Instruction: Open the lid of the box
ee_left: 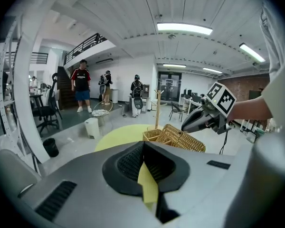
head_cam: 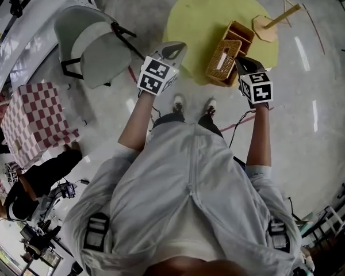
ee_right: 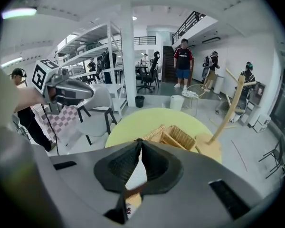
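Note:
A wicker box [head_cam: 227, 53] stands on the round yellow table [head_cam: 190, 16]. Its lid [head_cam: 220, 59] is swung up and leans toward me, and the box's inside [head_cam: 240, 34] shows behind it. My right gripper [head_cam: 242, 62] hovers at the box's near right corner, jaws shut with nothing between them. My left gripper [head_cam: 177, 49] is over the table's near edge, left of the box, also shut and empty. The left gripper view shows the box [ee_left: 178, 137] ahead with the right gripper [ee_left: 190, 123] above it. The right gripper view shows the box [ee_right: 173, 137] past its jaws.
A wooden stand with a slanted pole [head_cam: 267, 25] sits on the table right of the box. A grey chair [head_cam: 95, 45] is at the left, and a red-checked cloth [head_cam: 34, 117] is farther left. Several people [ee_right: 183, 63] stand far back by shelves [ee_right: 92, 65].

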